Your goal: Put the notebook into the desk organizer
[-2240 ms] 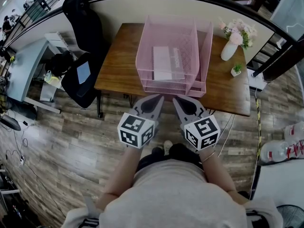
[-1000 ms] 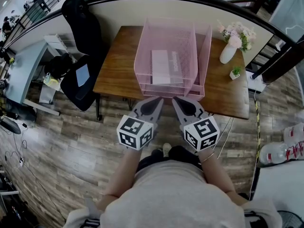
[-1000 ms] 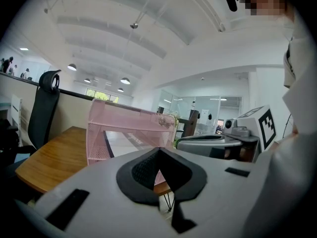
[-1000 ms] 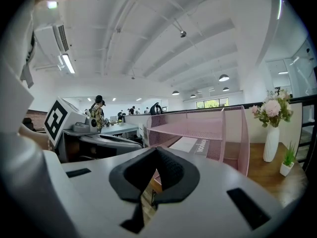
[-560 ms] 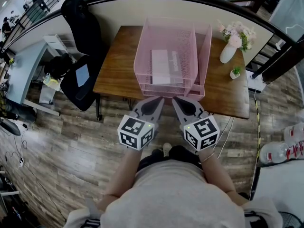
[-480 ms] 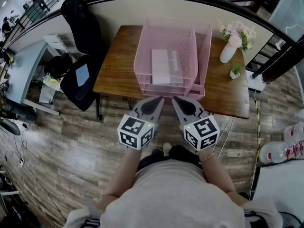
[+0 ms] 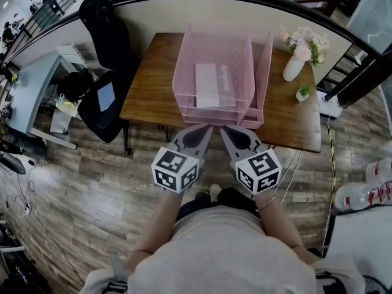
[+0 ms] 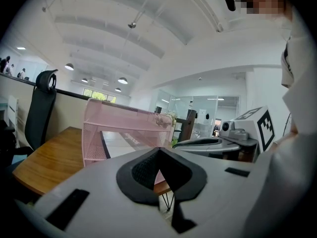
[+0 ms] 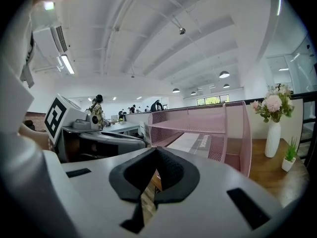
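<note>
Pink mesh desk organizer is cradling the notebook, so left gripper and right gripper are idling, jaws pressed together, empty.

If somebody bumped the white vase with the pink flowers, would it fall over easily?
Probably fairly easily: the vase is tall and narrow, and the flowers spread wide above it, so it looks top-heavy. Its surface looks smooth and hard, so it may be slippery to grip and could break if it fell. How heavy it is cannot be told.
</note>
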### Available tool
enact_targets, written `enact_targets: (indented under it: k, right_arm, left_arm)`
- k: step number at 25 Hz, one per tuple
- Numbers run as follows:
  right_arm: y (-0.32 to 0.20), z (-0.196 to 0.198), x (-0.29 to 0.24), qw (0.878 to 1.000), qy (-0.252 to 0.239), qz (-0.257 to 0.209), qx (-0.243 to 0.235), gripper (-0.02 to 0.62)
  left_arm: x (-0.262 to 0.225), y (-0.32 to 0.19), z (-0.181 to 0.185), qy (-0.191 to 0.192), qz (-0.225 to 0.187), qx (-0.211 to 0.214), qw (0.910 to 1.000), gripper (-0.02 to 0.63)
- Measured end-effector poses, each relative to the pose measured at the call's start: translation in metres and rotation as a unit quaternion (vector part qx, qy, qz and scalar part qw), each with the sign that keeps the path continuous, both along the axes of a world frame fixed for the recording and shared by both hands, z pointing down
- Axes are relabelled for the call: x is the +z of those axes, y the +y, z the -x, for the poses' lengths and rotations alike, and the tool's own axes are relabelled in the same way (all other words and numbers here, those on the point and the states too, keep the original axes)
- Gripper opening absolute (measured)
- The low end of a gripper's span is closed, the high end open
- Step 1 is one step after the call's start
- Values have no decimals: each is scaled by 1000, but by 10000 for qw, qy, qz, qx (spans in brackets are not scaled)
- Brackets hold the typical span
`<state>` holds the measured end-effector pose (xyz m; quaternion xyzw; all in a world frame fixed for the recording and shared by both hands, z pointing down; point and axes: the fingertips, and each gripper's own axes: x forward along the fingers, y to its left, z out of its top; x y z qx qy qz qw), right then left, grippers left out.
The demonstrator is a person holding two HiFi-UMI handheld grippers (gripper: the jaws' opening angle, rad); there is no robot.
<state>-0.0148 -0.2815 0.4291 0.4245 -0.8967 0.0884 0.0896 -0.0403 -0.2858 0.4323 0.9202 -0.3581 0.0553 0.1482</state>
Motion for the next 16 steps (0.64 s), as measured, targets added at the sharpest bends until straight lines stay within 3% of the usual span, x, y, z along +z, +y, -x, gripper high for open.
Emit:
enact_targets:
  k: [16]
  right_arm:
    - [4, 0, -2, 10000, -49, 4, -23, 11]
  left_arm:
    - [1, 2, 0, 18, 46, -30, 10000, 12]
